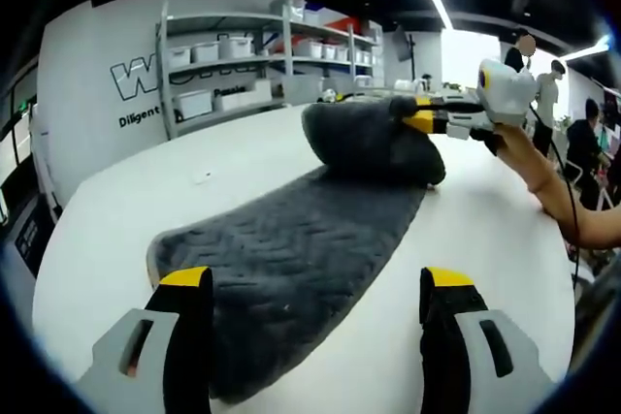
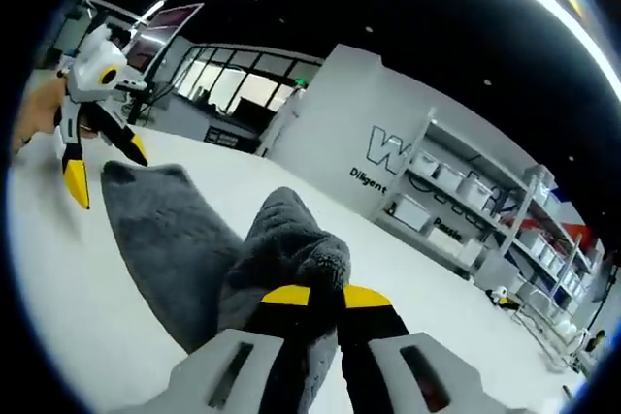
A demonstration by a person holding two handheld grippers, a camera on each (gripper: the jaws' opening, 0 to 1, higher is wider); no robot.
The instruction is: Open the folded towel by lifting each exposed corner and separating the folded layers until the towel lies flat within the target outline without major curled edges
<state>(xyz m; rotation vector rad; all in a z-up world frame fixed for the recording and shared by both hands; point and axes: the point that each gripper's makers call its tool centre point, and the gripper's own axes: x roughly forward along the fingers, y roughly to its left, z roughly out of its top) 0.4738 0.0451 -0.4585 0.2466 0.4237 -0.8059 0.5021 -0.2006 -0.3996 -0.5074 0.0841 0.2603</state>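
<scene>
A: On the white table [image 1: 116,210], left to right in the left gripper view: the left gripper [image 1: 318,283] was released, its jaws wide apart and hovering over the near end of the grey towel [image 1: 291,249], one jaw above the cloth, the other above bare table. The towel lay as a long strip running away across the tabletop. At its far end a folded layer bulged up, clenched in the right gripper [image 1: 412,113].

B: And in the right gripper view?

A: The left gripper [image 2: 97,167] hung open at far left by the towel's [image 2: 165,230] far edge; the right gripper [image 2: 325,296] gripped a bunched fold. No target outline was discernible.

B: Good practice for this step?

A: Probably pin the near end, then draw the fold low and outward, so the layer peels without curling.
</scene>
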